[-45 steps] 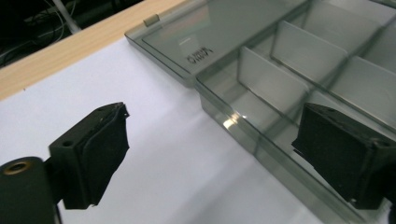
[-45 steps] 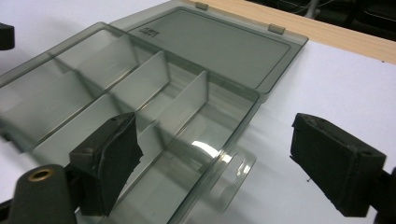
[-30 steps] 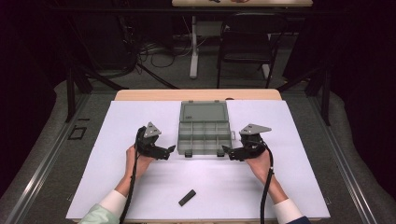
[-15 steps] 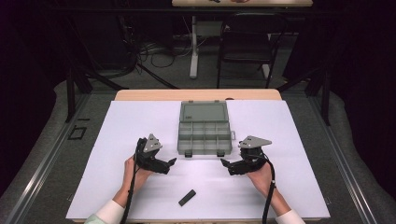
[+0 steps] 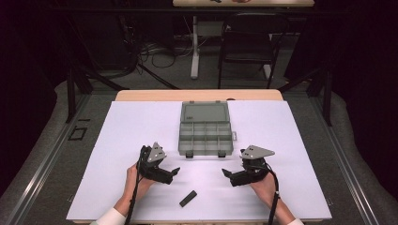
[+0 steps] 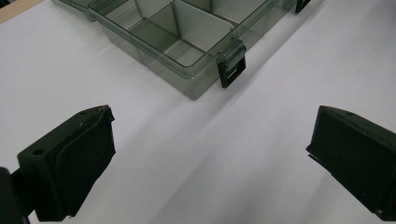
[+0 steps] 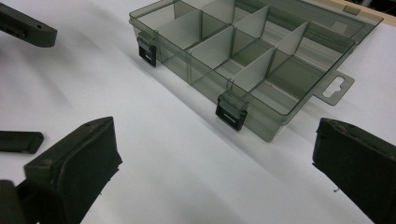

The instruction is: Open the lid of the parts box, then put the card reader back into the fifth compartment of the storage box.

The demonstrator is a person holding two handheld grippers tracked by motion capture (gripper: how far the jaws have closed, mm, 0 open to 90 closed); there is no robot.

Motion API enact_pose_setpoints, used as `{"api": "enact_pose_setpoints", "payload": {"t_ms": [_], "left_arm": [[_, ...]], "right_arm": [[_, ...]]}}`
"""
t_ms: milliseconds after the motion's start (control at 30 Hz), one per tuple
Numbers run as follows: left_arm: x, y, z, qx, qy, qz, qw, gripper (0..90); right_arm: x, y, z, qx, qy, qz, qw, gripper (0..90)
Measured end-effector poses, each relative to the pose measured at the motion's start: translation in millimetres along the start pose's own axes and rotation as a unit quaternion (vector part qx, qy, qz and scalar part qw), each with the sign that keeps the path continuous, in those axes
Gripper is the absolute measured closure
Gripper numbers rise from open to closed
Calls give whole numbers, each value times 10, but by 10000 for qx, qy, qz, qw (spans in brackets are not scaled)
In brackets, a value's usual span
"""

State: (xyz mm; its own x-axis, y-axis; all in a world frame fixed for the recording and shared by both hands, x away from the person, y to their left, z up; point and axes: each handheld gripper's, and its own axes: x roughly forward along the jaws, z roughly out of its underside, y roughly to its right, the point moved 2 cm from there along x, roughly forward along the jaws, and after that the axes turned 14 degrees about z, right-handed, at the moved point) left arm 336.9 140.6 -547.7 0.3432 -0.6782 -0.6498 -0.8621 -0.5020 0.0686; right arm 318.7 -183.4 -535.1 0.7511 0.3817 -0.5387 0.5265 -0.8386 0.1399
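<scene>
A clear grey compartment box [image 5: 205, 136] lies with its lid open in the middle of the white table top; its empty compartments [image 7: 243, 51] and a black latch [image 6: 232, 67] face the grippers. A small black block [image 5: 187, 198] lies near the front edge, also seen at the left of the right gripper view [image 7: 18, 141]. My left gripper [image 5: 175, 171] hovers in front of the box's left corner, open and empty [image 6: 210, 154]. My right gripper [image 5: 226, 174] hovers in front of the right corner; its jaws have just been opening and hold nothing [image 7: 217, 163].
The white sheet [image 5: 117, 140] covers a wooden table whose bare edge shows at the back. A dark floor with cables, a chair and table legs lies beyond. The box's hang tab [image 7: 337, 87] sticks out on its right side.
Both grippers have drawn back from the box's front corners toward the person. The box and the black block have not moved.
</scene>
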Motion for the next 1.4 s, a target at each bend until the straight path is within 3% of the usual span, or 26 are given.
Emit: {"api": "enact_pose_setpoints", "payload": {"t_ms": [100, 333, 700, 1033, 1200, 1400], "left_arm": [[-20, 25, 30, -36, 0, 22, 10000, 0], [-76, 96, 62, -63, 45, 53, 10000, 0], [-117, 237, 74, -31, 39, 186, 9998, 0], [-88, 401, 80, -4, -121, 350, 9993, 0], [-75, 468, 88, -26, -111, 285, 9995, 0], [-38, 554, 94, 31, -193, 378, 9991, 0]], "right_arm": [[-27, -3, 19, 54, 10, -58, 10000, 0], [-34, -85, 84, -149, -111, -92, 9998, 0], [-62, -109, 79, -166, -35, -68, 9998, 0], [-59, -122, 91, -205, -46, -94, 9997, 0], [-49, -118, 95, -193, -82, -105, 9997, 0], [-51, -128, 92, -236, -74, -109, 9996, 0]]}}
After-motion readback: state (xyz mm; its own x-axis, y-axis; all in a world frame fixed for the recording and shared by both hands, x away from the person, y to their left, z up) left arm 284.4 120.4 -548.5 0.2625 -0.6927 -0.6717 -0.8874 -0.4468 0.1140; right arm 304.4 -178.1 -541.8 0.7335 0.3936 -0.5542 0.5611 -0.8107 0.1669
